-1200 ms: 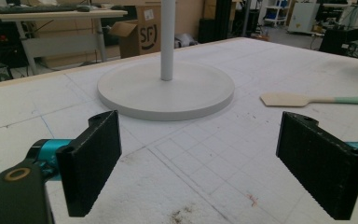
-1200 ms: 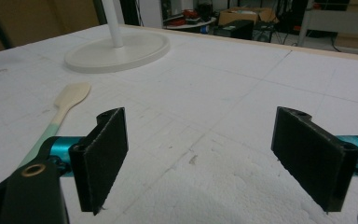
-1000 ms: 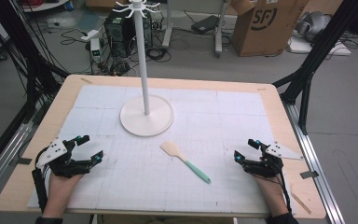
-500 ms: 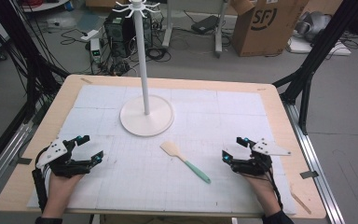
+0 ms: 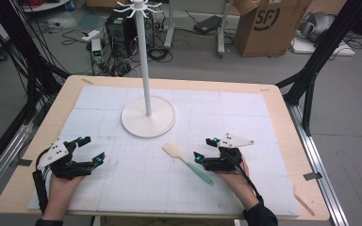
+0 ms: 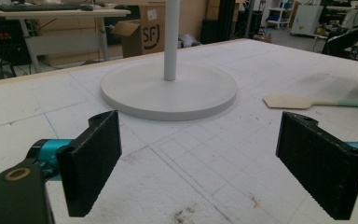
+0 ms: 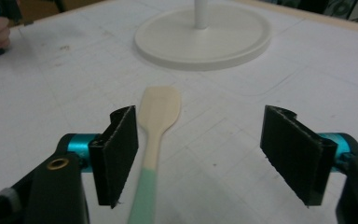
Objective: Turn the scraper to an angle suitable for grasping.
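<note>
A small spatula (image 5: 185, 161) with a cream blade and a mint-green handle lies on the white mat, just in front of the stand's round base (image 5: 148, 117). My right gripper (image 5: 205, 149) is open right beside the handle; in the right gripper view the spatula (image 7: 154, 134) lies just inside the left jaw, its blade toward the base (image 7: 204, 35). My left gripper (image 5: 90, 149) rests open at the mat's left side, empty, facing the base (image 6: 168, 88), with the spatula (image 6: 307, 101) off at its right.
A tall white pole (image 5: 142, 66) with hooks at its top rises from the base. The mat (image 5: 245, 117) covers most of the wooden table (image 5: 287, 122). Boxes, cables and equipment stand on the floor beyond the far edge.
My right gripper has moved left across the mat from the right side up to the spatula's handle. The left gripper has stayed put.
</note>
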`<action>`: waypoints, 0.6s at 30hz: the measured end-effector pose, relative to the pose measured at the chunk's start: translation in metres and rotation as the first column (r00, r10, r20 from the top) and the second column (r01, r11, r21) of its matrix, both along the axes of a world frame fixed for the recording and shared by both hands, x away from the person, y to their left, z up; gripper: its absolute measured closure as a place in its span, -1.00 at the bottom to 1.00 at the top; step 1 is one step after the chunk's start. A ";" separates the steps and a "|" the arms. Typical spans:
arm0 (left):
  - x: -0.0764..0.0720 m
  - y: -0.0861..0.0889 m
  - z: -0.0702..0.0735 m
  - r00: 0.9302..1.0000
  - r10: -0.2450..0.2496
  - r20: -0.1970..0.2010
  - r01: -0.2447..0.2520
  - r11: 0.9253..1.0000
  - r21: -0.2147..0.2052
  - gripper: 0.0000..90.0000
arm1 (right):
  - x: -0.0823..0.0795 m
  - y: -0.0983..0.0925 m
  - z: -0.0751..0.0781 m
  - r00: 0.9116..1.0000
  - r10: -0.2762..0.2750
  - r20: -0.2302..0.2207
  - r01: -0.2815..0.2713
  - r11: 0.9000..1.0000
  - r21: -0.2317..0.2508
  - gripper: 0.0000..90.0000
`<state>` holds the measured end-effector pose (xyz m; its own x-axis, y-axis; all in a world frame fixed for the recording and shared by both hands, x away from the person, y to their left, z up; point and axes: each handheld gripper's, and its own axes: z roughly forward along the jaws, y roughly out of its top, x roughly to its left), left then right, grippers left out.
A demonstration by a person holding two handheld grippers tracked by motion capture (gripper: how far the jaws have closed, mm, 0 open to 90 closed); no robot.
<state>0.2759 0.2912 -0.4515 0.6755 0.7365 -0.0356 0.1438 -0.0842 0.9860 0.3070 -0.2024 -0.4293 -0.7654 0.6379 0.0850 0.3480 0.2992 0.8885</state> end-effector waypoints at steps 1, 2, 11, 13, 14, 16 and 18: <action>0.000 0.000 0.000 1.000 0.000 0.000 0.000 1.000 0.000 -0.67 | 0.001 0.003 -0.001 1.000 0.008 -0.012 -0.008 1.000 -0.009 -0.31; 0.000 0.000 0.000 1.000 -0.001 0.000 0.001 1.000 0.001 -0.67 | 0.002 0.007 -0.003 1.000 0.016 -0.022 -0.016 1.000 -0.016 -0.29; 0.000 0.000 0.000 1.000 0.001 0.000 -0.001 1.000 0.001 -0.67 | 0.009 0.027 -0.012 0.995 0.042 -0.085 -0.048 0.996 -0.072 -0.07; 0.000 0.000 0.000 1.000 0.001 0.001 -0.001 1.000 0.002 -0.67 | 0.009 0.031 -0.014 0.995 0.049 -0.090 -0.057 0.995 -0.086 0.00; 0.000 0.000 0.000 1.000 0.000 0.001 0.000 1.000 0.002 -0.67 | 0.009 0.031 -0.014 0.995 0.049 -0.090 -0.057 0.995 -0.086 0.00; 0.000 0.000 0.000 1.000 0.000 0.000 0.000 1.000 0.002 -0.67 | 0.010 0.034 -0.015 0.994 0.055 -0.095 -0.065 0.993 -0.103 0.09; 0.000 0.000 0.000 1.000 0.000 0.001 0.000 1.000 0.001 -0.67 | 0.009 0.039 -0.018 0.993 0.064 -0.102 -0.078 0.988 -0.135 0.17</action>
